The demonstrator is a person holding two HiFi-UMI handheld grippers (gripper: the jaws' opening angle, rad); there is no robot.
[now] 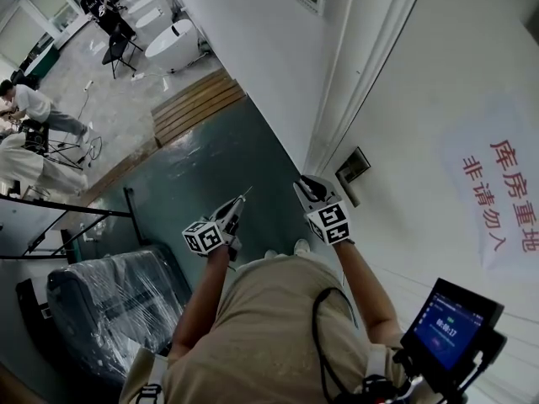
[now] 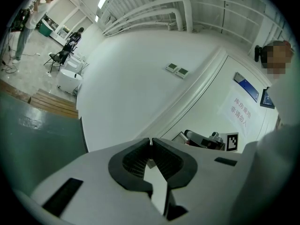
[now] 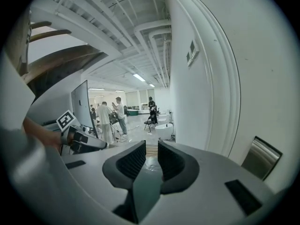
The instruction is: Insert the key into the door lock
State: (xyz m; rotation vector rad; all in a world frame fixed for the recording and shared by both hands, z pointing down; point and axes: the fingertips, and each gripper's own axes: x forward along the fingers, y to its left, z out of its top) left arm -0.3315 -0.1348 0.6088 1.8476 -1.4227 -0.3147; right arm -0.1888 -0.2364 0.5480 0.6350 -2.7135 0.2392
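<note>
My left fingers [image 2: 133, 159] are pinched fully together on a thin sliver I take to be the key [image 1: 246, 194]. Its tip pokes past them so I can steer it in. My right fingers [image 3: 174, 162] stand slightly apart and hold nothing, free to steady things. Both hang near the lock plate [image 1: 352, 173] on the white door [image 1: 404, 91], touching neither.

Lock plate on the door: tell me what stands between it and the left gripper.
The right gripper, jaws apart, sits between the left gripper and the lock plate; in the left gripper view it covers part of the plate.
</note>
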